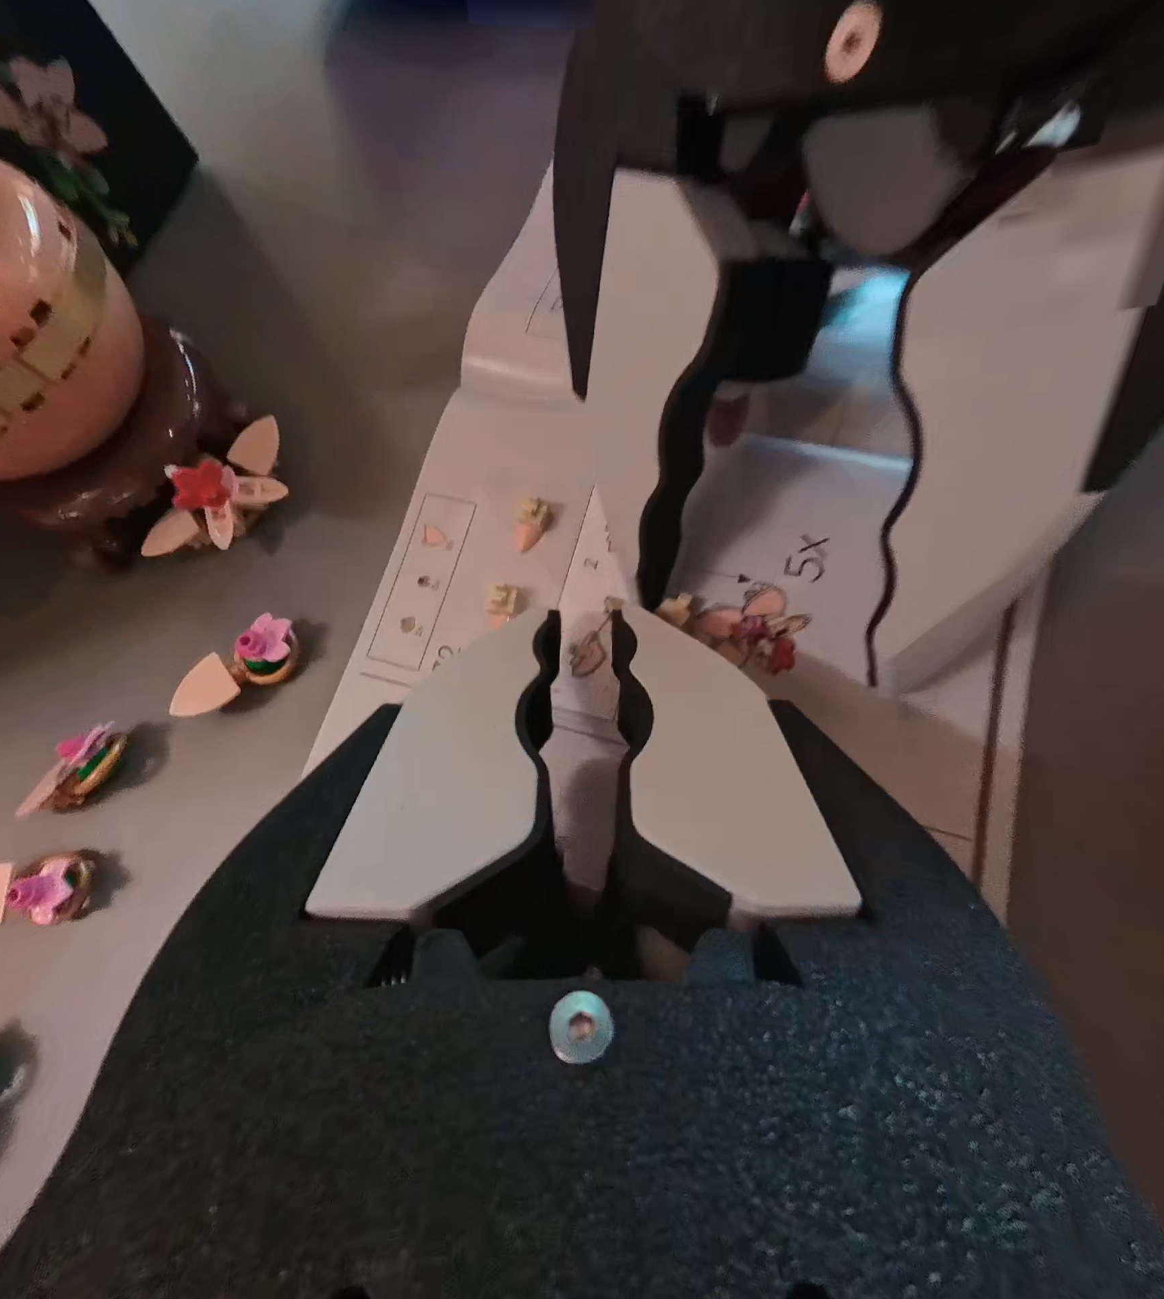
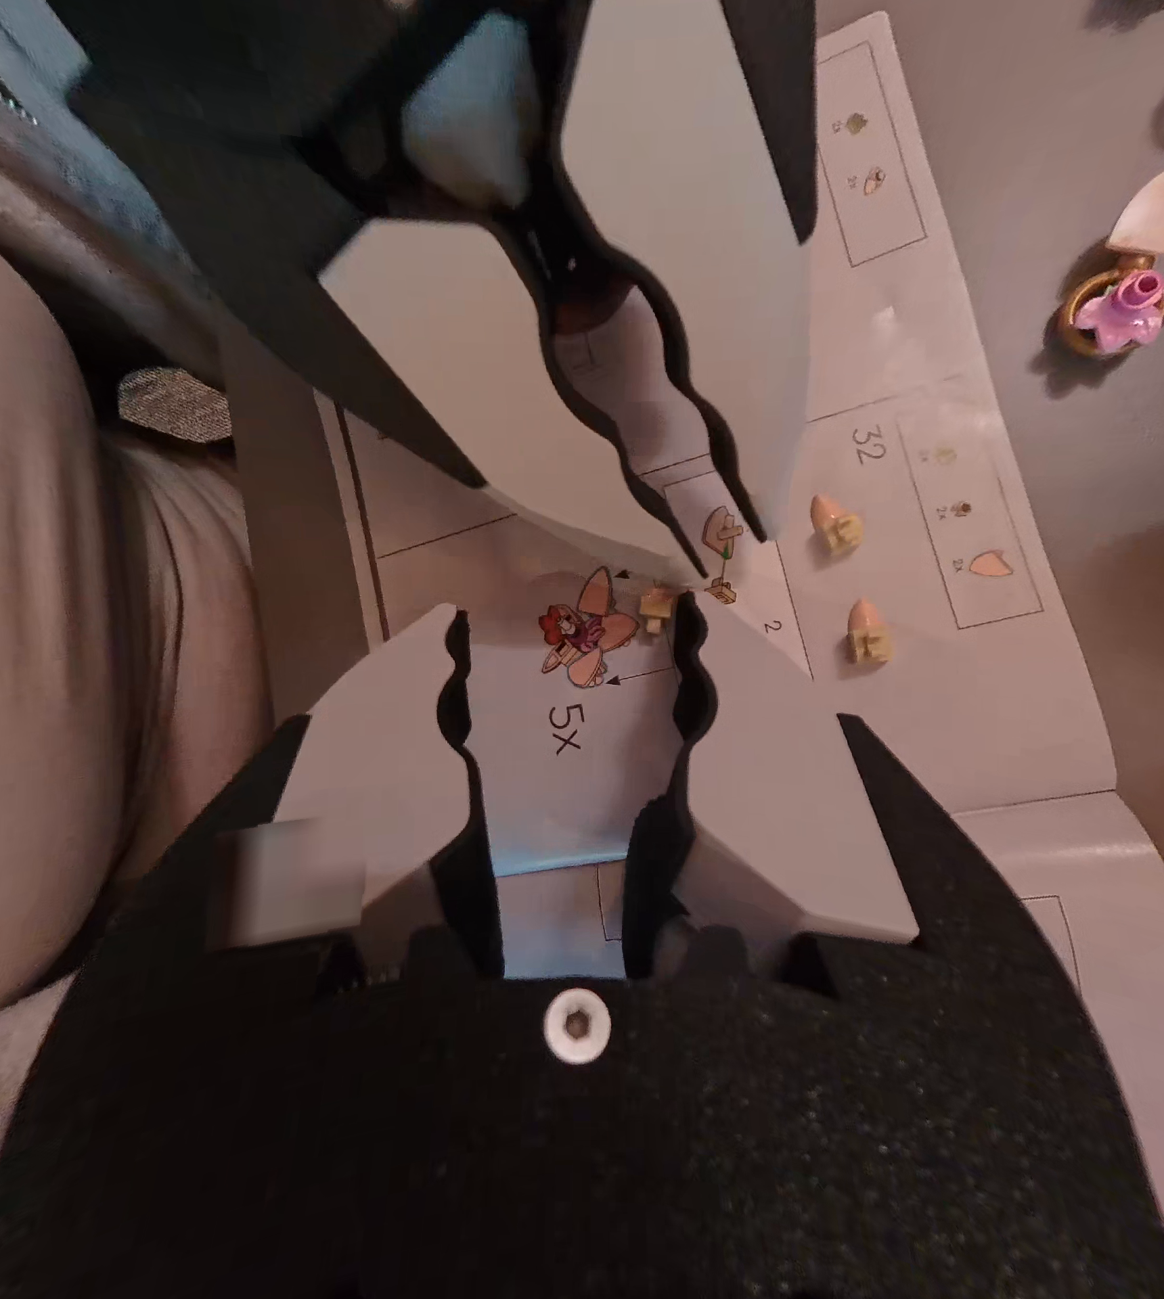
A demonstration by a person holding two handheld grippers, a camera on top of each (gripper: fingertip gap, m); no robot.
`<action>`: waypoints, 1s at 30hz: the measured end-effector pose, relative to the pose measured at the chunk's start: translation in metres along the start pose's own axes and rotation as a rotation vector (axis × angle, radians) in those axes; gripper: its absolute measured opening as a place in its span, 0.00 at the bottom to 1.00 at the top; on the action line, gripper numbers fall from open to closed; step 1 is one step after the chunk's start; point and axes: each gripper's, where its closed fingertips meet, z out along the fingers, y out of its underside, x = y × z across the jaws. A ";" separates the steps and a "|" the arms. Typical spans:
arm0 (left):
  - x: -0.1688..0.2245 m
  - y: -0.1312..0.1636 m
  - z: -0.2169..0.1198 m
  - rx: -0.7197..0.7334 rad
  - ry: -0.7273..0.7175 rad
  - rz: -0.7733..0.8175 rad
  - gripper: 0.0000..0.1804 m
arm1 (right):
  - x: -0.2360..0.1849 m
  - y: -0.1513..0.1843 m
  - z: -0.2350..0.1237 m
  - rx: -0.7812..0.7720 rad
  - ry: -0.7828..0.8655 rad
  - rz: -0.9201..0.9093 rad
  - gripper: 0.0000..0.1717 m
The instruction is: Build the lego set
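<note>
1. My right fingers (image 2: 568, 618) stand wide apart and hold nothing; only the printed instruction sheet (image 2: 867, 393) shows between them.
2. My left fingers (image 1: 586, 622) are nearly together, with a narrow slit between the tips. Nothing is gripped; I see only the sheet's drawing through the slit.
3. A small tan brick piece (image 2: 656, 606) lies on the sheet just inside my right-hand pad (image 2: 692, 632) of the right fingers, near its tip. Contact: cannot tell.
4. From the left view the same piece (image 1: 676, 606) sits just right of my left tips, beside the other gripper's pad. Both tips are close; the right pair brackets it, the left does not.
5. Long axis of the piece: too small to call.
6. Two peach-and-tan petal pieces (image 2: 836, 524) (image 2: 867, 632) lie on the sheet further right, apart from both grippers.
7. Pink flower assemblies (image 1: 266, 650) sit on the grey tabletop (image 1: 326, 281), well to the left.
</note>
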 end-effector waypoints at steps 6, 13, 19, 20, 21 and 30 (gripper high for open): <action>-0.007 0.006 -0.007 -0.009 -0.025 -0.036 0.07 | -0.003 -0.003 0.002 -0.021 -0.016 0.043 0.31; 0.010 -0.001 -0.008 0.038 0.080 -0.148 0.13 | -0.003 -0.005 0.003 -0.048 -0.008 0.062 0.32; -0.001 0.011 -0.011 -0.021 0.005 -0.148 0.09 | -0.004 -0.004 0.003 -0.062 0.003 0.072 0.32; -0.006 0.019 -0.011 -0.057 -0.027 -0.137 0.09 | -0.003 -0.003 0.002 -0.068 0.005 0.074 0.32; -0.008 0.019 -0.012 -0.042 -0.030 -0.137 0.08 | -0.002 -0.002 0.001 -0.073 0.010 0.075 0.32; -0.014 0.023 -0.026 -0.018 -0.039 -0.159 0.08 | 0.007 -0.019 -0.011 0.071 0.161 -0.001 0.00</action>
